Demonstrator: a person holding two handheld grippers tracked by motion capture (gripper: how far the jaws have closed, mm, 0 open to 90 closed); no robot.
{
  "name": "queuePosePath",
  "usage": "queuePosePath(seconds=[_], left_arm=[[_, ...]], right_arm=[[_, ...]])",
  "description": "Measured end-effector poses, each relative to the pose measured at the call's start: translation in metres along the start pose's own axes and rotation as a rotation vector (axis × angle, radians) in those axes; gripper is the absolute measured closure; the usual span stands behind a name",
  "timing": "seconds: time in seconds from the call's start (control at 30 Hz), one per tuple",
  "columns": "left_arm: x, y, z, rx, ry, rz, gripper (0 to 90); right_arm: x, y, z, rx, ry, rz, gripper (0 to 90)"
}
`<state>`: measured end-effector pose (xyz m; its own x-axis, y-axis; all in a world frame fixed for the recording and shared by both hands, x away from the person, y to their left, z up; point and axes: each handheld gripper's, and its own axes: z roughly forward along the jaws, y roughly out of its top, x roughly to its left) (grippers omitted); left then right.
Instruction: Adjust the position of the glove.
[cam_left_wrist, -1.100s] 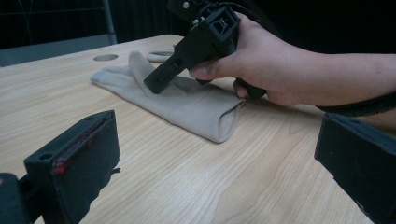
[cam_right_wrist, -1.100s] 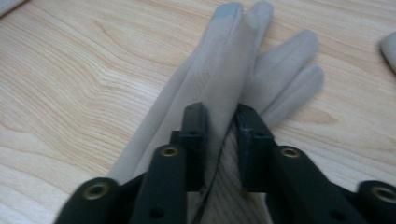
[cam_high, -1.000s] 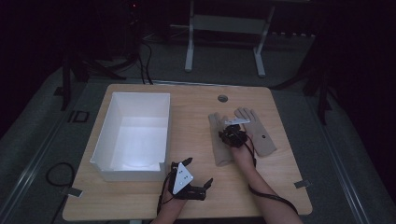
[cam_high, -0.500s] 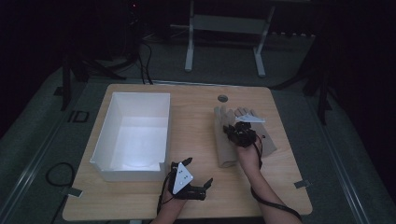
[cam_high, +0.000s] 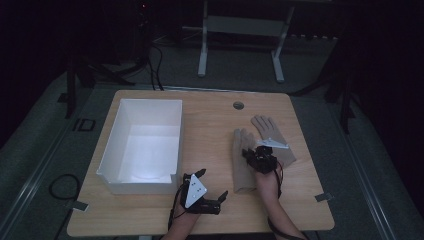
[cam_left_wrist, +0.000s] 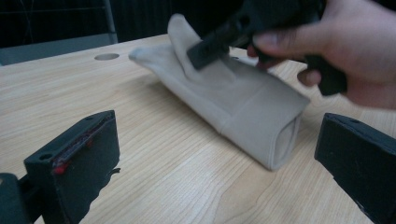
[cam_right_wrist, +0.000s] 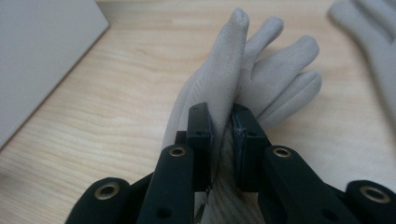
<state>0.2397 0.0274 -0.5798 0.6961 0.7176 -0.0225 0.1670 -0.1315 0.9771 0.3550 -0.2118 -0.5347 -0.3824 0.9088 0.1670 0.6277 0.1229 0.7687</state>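
The right gripper (cam_right_wrist: 223, 140) pinches a raised fold of the near glove (cam_right_wrist: 261, 84), jaws closed narrow on the fabric, with the rest of that glove lying on the table (cam_high: 210, 120) ahead of it. The hold looks shallow, so the cloth could slip free if lifted quickly. The left gripper (cam_high: 212, 189) rests wide and empty beside the white box (cam_high: 176, 135), which holds nothing. A second glove (cam_high: 270, 132) lies just beyond the right gripper.
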Motion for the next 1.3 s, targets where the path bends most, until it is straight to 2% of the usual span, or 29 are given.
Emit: queuePosePath(seconds=[0.1, 0.23, 0.3, 0.47, 0.57, 0.67, 0.83, 0.9, 1.0, 1.1, 1.23, 1.3], left_arm=[[0.0, 0.0, 0.0, 0.0, -0.001, 0.0, 0.5], [0.0, 0.0, 0.0, 0.0, -0.001, 0.002, 0.4], [0.0, 0.0, 0.0, -0.001, -0.002, 0.003, 0.5], [0.0, 0.0, 0.0, -0.002, -0.005, 0.002, 0.5], [0.0, 0.0, 0.0, -0.002, -0.004, 0.002, 0.5], [0.0, 0.0, 0.0, -0.003, -0.005, 0.0, 0.5], [0.0, 0.0, 0.0, -0.003, -0.007, 0.0, 0.5], [0.0, 0.0, 0.0, -0.004, -0.007, 0.003, 0.5], [0.0, 0.0, 0.0, -0.003, -0.006, 0.002, 0.5], [0.0, 0.0, 0.0, -0.003, -0.007, 0.001, 0.5], [0.0, 0.0, 0.0, -0.003, -0.007, 0.002, 0.5], [0.0, 0.0, 0.0, -0.003, -0.007, -0.001, 0.5]], right_arm=[[0.0, -0.01, 0.009, 0.008, -0.002, 0.019, 79.4], [-0.001, -0.018, 0.021, 0.041, -0.014, 0.001, 77.5], [-0.003, -0.02, 0.025, 0.047, 0.006, -0.019, 73.6], [-0.002, -0.021, 0.027, 0.04, 0.015, -0.062, 64.8], [0.002, -0.021, 0.028, 0.035, 0.0, -0.107, 60.1], [0.003, -0.017, 0.027, 0.045, 0.006, -0.115, 56.0], [0.001, -0.006, 0.016, 0.0, -0.004, -0.141, 50.7], [-0.004, 0.002, 0.01, -0.022, 0.002, -0.154, 50.4], [-0.013, 0.014, 0.001, -0.05, -0.014, -0.19, 51.2], [-0.017, 0.018, -0.002, -0.059, -0.019, -0.194, 51.8], [-0.046, 0.038, -0.016, -0.099, -0.035, -0.193, 52.4], [-0.051, 0.04, -0.017, -0.098, -0.029, -0.195, 52.2]])
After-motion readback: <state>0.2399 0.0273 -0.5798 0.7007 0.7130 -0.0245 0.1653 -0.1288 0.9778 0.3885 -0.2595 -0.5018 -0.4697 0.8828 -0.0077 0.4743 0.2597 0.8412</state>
